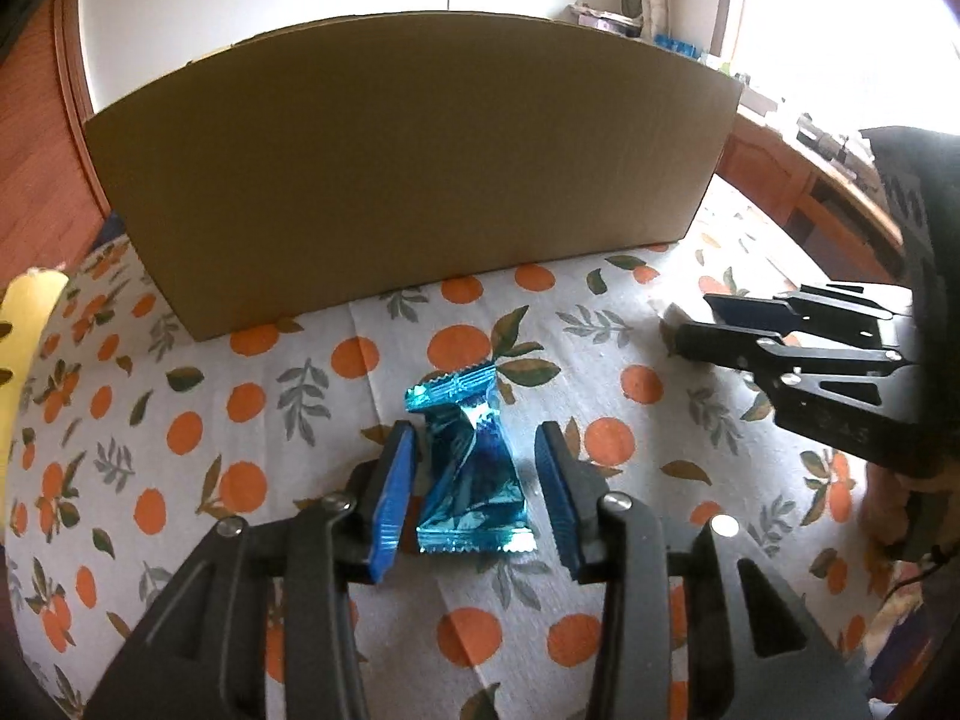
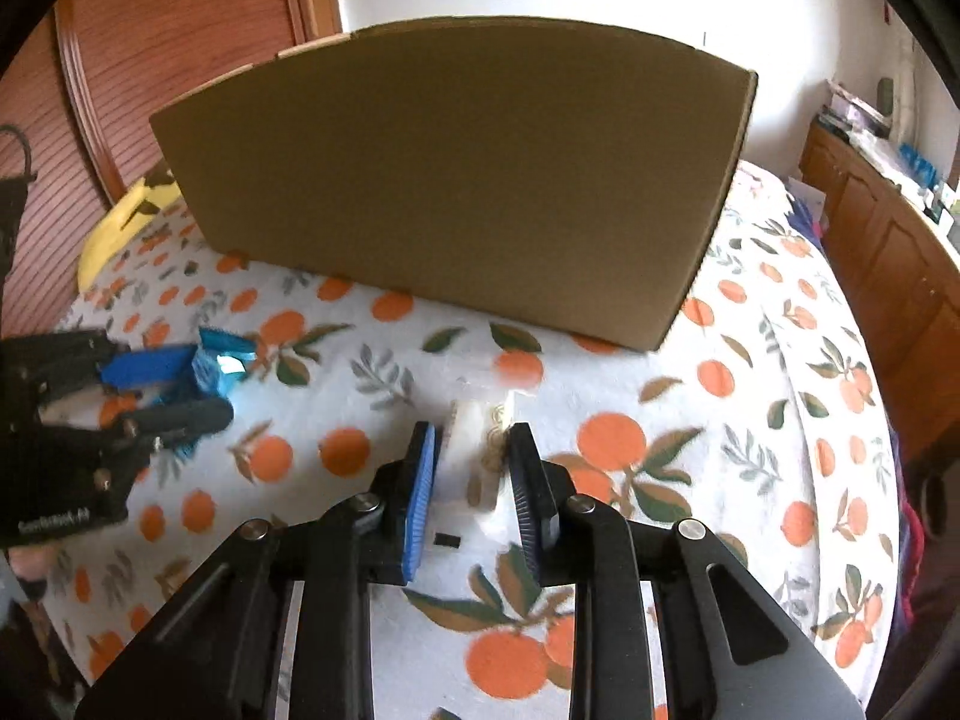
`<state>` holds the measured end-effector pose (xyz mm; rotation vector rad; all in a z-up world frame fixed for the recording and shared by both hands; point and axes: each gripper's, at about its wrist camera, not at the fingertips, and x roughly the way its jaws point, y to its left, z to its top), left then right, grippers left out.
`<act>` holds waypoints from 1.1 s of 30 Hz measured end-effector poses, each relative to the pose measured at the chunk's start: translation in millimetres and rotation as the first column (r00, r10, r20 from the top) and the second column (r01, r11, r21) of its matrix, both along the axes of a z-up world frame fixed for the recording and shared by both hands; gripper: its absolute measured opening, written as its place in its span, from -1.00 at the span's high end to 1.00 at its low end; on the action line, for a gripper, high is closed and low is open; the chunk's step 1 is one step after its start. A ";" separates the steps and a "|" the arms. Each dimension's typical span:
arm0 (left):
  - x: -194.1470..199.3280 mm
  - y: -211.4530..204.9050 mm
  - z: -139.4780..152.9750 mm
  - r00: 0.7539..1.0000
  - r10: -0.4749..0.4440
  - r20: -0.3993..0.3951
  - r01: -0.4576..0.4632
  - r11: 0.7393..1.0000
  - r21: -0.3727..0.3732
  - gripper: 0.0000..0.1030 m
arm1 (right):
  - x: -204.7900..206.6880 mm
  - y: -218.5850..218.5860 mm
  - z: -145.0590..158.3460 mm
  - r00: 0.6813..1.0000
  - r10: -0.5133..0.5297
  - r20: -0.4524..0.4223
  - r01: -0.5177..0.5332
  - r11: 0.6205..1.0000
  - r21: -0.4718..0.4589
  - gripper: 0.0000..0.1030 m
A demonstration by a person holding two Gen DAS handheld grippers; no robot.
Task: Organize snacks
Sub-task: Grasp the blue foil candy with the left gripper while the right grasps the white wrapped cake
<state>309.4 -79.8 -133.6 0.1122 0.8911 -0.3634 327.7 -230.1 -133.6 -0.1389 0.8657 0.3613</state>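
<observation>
The cardboard box [image 1: 408, 174] stands upright on the orange-print cloth [image 1: 252, 396] of the desk, and both snacks lie on the cloth in front of its near wall.

The blue foil packet [image 1: 471, 474], crumpled and twisted at its middle, sits well in front of the box, between the fingers of the left tongs [image 1: 474, 492]. Those tongs stand partly open: a gap shows on each side, so neither pad presses the foil. To do this well, lower them until the pads straddle the packet's flat lower half rather than the twisted waist, then close squarely so the foil does not skid out sideways.

The pale clear-wrapped snack [image 2: 480, 456] lies in front of the box towards its right end, between the fingers of the right tongs [image 2: 471, 480], which are drawn in narrow around it. Whether the pads truly bite the wrapper is hard to tell, so I would lift slowly and watch that it comes up before carrying it over the box rim.
</observation>
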 end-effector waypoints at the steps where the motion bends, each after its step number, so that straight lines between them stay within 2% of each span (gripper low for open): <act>1: -0.4 -1.2 -0.3 1.000 -0.001 0.007 0.001 1.000 0.010 0.19 | -0.6 0.3 -0.6 1.000 0.002 0.000 -0.002 1.000 0.003 0.56; 5: 0.3 -8.7 -2.9 1.000 0.000 0.023 -0.002 0.999 0.050 0.08 | -0.8 -2.8 -0.3 1.000 0.000 -0.003 0.000 1.000 0.022 0.55; 9: 3.8 -7.3 -5.2 0.999 0.027 0.019 -0.028 0.998 0.053 -0.24 | -1.2 -3.4 0.0 1.000 -0.001 -0.002 0.001 1.000 0.022 0.55; 15: 5.3 -6.7 -5.1 0.999 0.039 0.016 -0.040 0.998 0.049 -0.27 | -1.7 -2.3 -0.3 1.000 -0.001 0.003 0.001 1.000 0.010 0.55; 22: 6.3 2.9 -5.3 0.998 0.067 0.010 -0.067 0.996 0.050 -0.47 | -1.8 -0.4 -1.4 1.000 -0.001 0.005 0.001 1.000 0.005 0.55; 29: 5.8 5.0 -5.1 0.998 0.066 -0.006 -0.065 0.997 0.044 -0.41 | -1.6 1.6 -2.8 1.000 -0.002 0.010 0.002 1.000 -0.003 0.55; 32: 3.1 -1.8 -3.6 0.999 0.038 0.006 -0.039 0.998 0.044 -0.19 | -2.2 1.0 -2.8 1.000 -0.002 0.010 0.002 1.000 -0.003 0.55; 33: 1.5 -3.6 -2.7 1.000 0.028 0.005 -0.028 0.999 0.042 -0.03 | -2.2 0.9 -2.8 1.000 -0.003 0.010 0.003 1.000 -0.003 0.55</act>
